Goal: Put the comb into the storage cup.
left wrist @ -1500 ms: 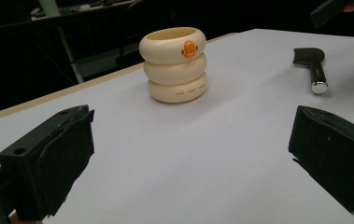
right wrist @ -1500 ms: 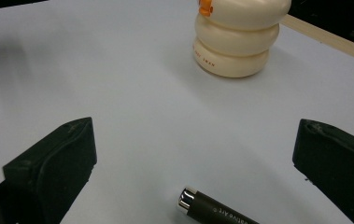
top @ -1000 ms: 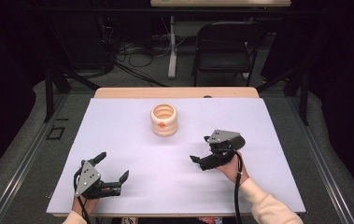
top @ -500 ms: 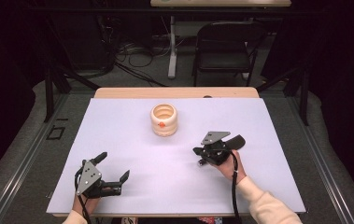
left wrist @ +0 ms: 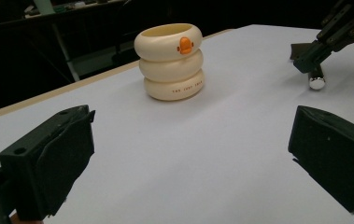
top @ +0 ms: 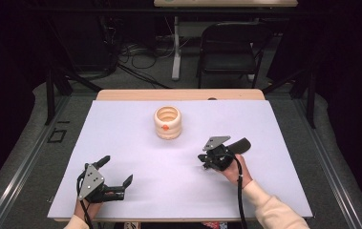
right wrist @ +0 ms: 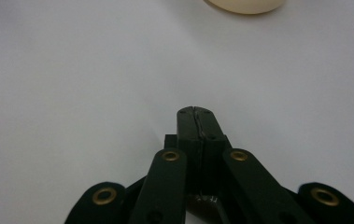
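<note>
Right hand-held gripper (top: 204,161) clamped shut, nothing clearly held; left hand-held gripper (top: 116,174) wide open, empty. Cream ringed duck cup (top: 167,122) stands upright beyond both, nearer the right.

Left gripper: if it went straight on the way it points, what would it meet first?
Probably the cream ringed cup, standing ahead between the open left gripper jaws' line; bare tabletop lies before it. Depth is unclear.

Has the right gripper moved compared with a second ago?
Yes. In the high view the right gripper has slid slightly toward the left gripper's side, ending nearer below the cream ring stack; its fingers have closed.
</note>
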